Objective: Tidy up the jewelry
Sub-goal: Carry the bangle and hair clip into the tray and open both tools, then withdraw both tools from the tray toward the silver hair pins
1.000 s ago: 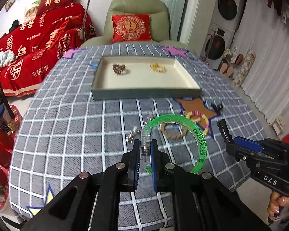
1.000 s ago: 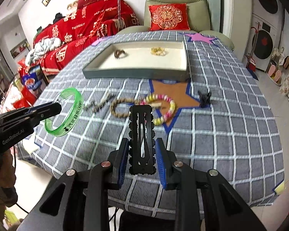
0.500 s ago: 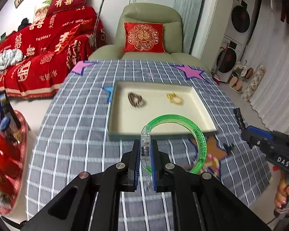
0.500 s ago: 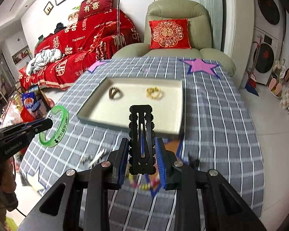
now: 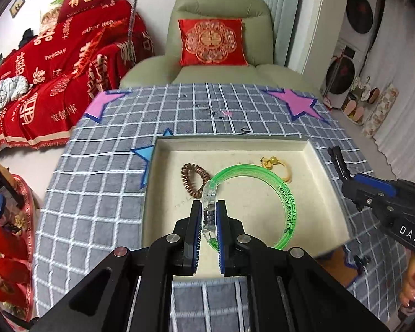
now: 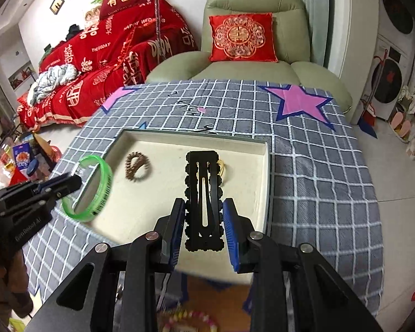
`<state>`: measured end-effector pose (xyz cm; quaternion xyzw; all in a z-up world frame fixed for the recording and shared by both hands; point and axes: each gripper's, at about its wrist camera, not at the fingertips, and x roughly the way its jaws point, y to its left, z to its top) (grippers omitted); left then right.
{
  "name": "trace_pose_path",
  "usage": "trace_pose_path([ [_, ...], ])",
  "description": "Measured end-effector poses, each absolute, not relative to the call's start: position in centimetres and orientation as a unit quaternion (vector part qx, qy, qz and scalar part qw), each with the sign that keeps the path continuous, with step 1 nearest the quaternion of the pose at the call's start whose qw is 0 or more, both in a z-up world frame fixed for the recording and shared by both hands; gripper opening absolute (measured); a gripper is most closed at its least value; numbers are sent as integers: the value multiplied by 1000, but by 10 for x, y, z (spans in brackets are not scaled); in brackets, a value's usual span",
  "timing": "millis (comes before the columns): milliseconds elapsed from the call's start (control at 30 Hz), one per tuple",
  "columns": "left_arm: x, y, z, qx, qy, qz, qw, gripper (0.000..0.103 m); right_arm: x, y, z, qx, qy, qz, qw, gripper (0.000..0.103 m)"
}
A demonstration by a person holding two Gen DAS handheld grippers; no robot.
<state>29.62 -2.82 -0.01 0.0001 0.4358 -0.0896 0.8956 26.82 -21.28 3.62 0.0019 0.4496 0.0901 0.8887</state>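
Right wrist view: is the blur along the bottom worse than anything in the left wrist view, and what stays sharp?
Right wrist view: the near rim of the cream tray and the pastel bead bracelet below smear heavily, while the black snap hair clip stays crisp. Left wrist view: milder smear on the checked tablecloth at the bottom; the green translucent bangle is sharp; fisheye bends both.

one tray point(image 5: 326, 171); in it one brown coil bracelet point(image 5: 194, 177), one yellow bracelet point(image 5: 276, 166). one green bangle point(image 5: 287, 207), one black hair clip point(image 6: 204, 199), both held.
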Motion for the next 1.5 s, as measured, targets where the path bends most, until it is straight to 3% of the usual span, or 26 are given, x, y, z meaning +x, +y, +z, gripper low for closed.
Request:
trace_pose_path([
  [367, 357, -49, -60, 31, 482, -72, 872, 18, 330, -213, -19, 8, 490, 76, 868, 30],
  [733, 360, -61, -71, 67, 483, -65, 871, 18, 343, -222, -58, 26, 520, 71, 851, 32],
  [833, 360, -67, -71, 84, 484, -56, 869, 19, 343, -220, -58, 22, 520, 75, 851, 37],
  [933, 358, -67, -66, 86, 480, -54, 871, 19, 343, -221, -56, 34, 523, 78, 848, 52],
  [1300, 341, -59, -34, 63, 456, -70, 885, 19, 320, -235, -8, 75, 478, 75, 872, 57],
  [1333, 338, -58, -32, 60, 455, -71, 886, 23, 316, -235, -4, 76, 476, 75, 873, 57],
  [1367, 336, -56, -30, 55, 455, -74, 886, 40, 312, -235, -2, 75, 474, 75, 874, 57],
  [1400, 333, -55, -28, 49, 456, -76, 885, 98, 307, -234, 1, 73, 472, 75, 875, 57],
  [1433, 328, -52, -25, 43, 453, -67, 888, 103, 303, -233, 3, 72, 471, 75, 876, 58],
  [1500, 318, -49, -17, 43, 433, -58, 899, 103, 295, -233, 7, 75, 469, 75, 877, 60],
])
